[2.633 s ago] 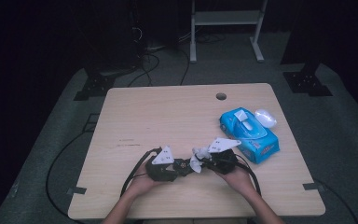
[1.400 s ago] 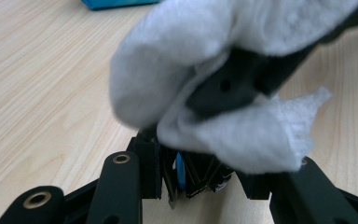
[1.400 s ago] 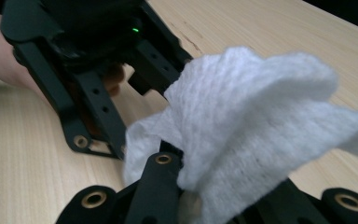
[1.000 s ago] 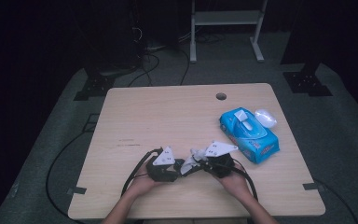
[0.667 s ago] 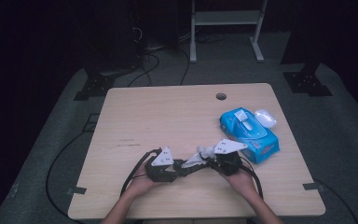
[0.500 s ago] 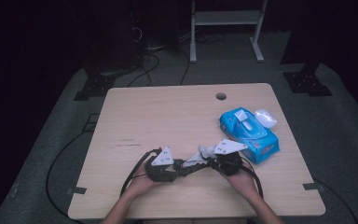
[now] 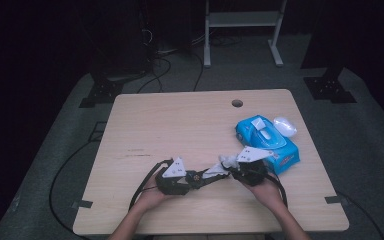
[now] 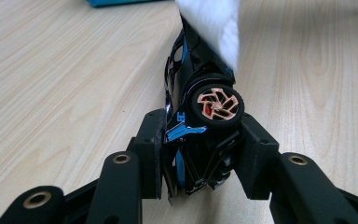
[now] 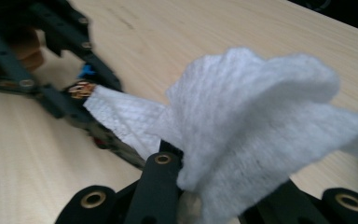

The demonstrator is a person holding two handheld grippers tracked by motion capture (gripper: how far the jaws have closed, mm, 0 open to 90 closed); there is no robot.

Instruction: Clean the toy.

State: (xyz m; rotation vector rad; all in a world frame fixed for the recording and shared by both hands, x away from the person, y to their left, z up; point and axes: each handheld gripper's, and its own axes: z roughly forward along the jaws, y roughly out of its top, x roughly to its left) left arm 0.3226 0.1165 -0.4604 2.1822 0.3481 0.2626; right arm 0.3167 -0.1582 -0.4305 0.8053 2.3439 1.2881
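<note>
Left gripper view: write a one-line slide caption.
Left gripper clamps a black-and-blue toy car above the wooden table while a white wipe rubs it.

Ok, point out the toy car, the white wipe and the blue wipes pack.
toy car (image 8: 214,105), left gripper view, on its copper-spoked wheel.
white wipe (image 9: 251,116), right gripper view, on its bunched middle.
blue wipes pack (image 7: 285,150), high view, on its top face.

No lettering, label or number can be read anywhere.

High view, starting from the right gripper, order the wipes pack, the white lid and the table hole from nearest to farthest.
From the right gripper:
1. Wipes pack, just beyond it to the right.
2. White lid, behind the pack, near the right edge.
3. Table hole, at the far edge.
</note>
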